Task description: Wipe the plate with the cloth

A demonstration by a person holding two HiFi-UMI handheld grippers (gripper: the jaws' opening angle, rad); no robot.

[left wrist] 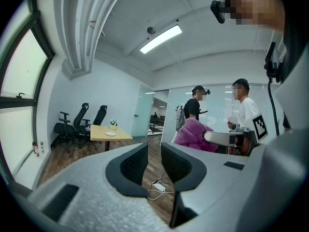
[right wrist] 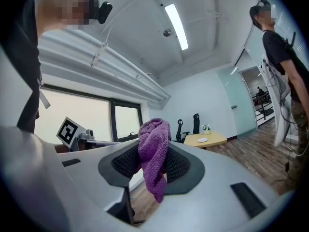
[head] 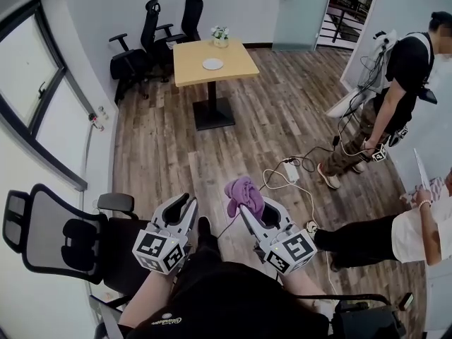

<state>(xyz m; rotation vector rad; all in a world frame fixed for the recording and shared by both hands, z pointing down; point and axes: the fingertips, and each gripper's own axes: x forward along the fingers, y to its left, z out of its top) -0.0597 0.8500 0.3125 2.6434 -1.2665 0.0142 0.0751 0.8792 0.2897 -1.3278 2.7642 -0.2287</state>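
L: my left gripper [head: 188, 205], jaws a little apart, nothing between them | MID: white plate [head: 212, 63] about mid-top on the wooden table [head: 189, 69], well apart from both my grippers | R: my right gripper [head: 247, 210], jaws clamped on the purple cloth [head: 242, 191], bunched above them.

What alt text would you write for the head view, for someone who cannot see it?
From above, a person's right gripper is shut on a purple cloth; the left gripper is open and empty. A white plate sits on a wooden table across the room.
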